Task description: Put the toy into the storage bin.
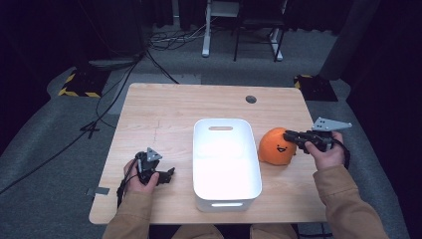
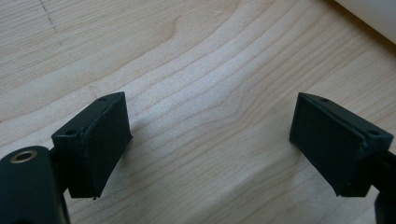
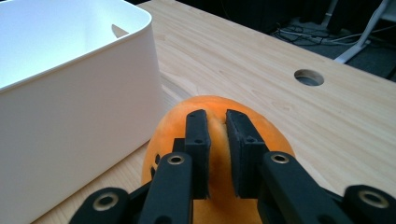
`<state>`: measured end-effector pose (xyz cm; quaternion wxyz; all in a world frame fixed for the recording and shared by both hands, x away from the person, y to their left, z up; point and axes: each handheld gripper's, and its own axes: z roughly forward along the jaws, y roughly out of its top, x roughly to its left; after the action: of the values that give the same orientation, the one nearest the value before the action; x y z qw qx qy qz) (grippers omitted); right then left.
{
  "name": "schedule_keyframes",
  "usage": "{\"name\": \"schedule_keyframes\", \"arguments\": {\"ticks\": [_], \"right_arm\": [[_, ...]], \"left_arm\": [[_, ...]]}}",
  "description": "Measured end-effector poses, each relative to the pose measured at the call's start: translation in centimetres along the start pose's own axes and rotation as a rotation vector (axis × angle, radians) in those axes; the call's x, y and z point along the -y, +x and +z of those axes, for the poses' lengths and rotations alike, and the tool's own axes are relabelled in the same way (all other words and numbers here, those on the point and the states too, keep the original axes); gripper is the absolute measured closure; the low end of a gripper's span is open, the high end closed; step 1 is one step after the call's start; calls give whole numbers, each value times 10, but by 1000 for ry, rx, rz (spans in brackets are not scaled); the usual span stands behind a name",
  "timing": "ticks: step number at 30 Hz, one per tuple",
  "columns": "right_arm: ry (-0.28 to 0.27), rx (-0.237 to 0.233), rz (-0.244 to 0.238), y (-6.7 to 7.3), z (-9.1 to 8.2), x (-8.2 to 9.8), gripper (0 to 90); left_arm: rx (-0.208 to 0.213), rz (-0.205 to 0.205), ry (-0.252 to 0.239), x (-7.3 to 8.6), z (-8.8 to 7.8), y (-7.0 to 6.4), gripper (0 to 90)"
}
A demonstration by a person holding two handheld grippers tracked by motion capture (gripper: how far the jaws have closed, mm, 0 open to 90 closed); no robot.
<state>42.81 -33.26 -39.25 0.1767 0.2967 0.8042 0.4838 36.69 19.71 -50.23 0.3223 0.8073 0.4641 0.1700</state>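
Table: a pale wooden table (image 1: pixel 164 107) with a round cable hole (image 1: pixel 251 99) near its far edge.
Bin: a white plastic bin (image 1: pixel 226 191) stands in the middle of the table, long side running away from me, nothing in it that I can see.
Toy: an orange plush toy (image 1: pixel 275 148) with a small black smiling face sits on the table just right of the bin, close to its wall.
My right tongs: my right gripper (image 1: pixel 290 134) reaches in from the right and sits on top of the toy. In the right gripper view the jaws are drawn narrow, pinching a fold of the orange plush (image 3: pixel 219 154) between them.
My left tongs: my left gripper (image 1: pixel 169 175) is low over the table near its front left, left of the bin. In the left gripper view the jaws stand wide apart with bare wood between them, and a corner of the bin (image 2: pixel 373 16) shows at the upper right.
Floor: grey carpet with black cables (image 1: pixel 114 84) trailing off behind the table.
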Motion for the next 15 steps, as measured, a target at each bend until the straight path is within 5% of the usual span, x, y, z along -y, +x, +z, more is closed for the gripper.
{"name": "schedule_keyframes", "arguments": {"ticks": [15], "right_arm": [[-58,-64,-57,4,-24,-23,821]], "left_arm": [[0,0,0,0,0,0,128]]}}
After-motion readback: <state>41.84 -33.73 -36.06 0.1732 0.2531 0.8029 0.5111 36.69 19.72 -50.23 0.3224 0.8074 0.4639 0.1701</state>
